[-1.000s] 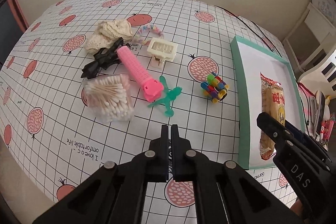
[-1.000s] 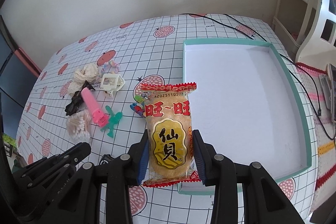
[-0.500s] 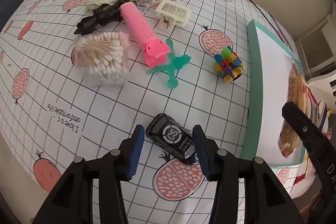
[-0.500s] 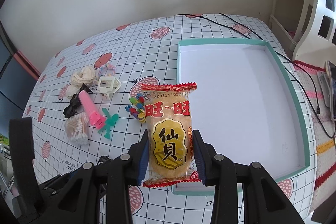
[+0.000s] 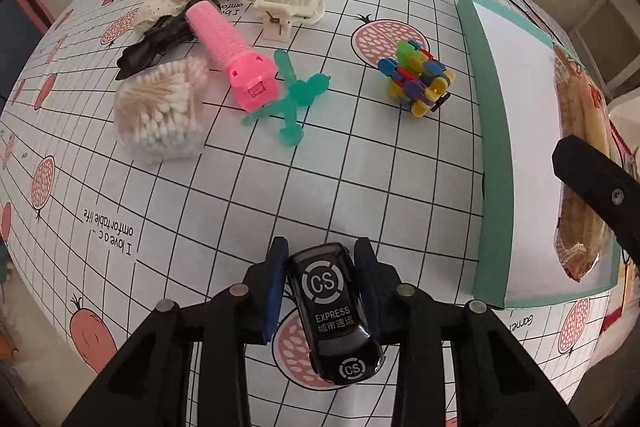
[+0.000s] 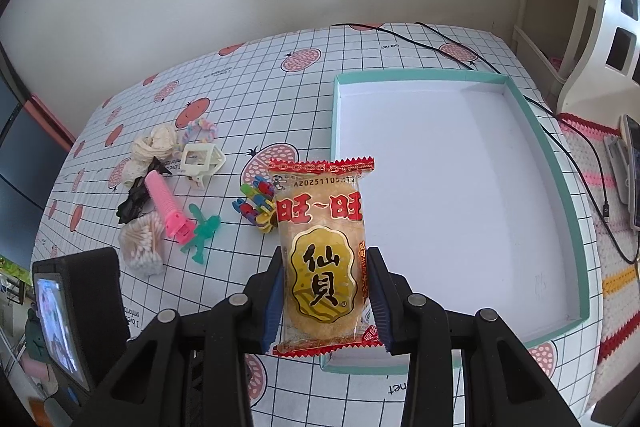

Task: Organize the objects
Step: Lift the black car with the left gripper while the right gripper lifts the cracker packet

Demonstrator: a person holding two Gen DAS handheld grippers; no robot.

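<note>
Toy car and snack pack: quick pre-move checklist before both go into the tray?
1. Left gripper pads on both sides of the toy car: ok.
2. Car lifted off the tablecloth: cannot tell.
3. Right gripper shut on the snack pack: ok.
4. Tray interior free of items: ok.
5. Snack pack over the tray's near-left corner: ok.
6. Car's path to the tray clear; block toy sits farther back: ok.

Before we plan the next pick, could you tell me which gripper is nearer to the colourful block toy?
Hard to call. The left gripper sits nearer the camera, closed on the toy car; the right holds the snack beside the block toy.
</note>
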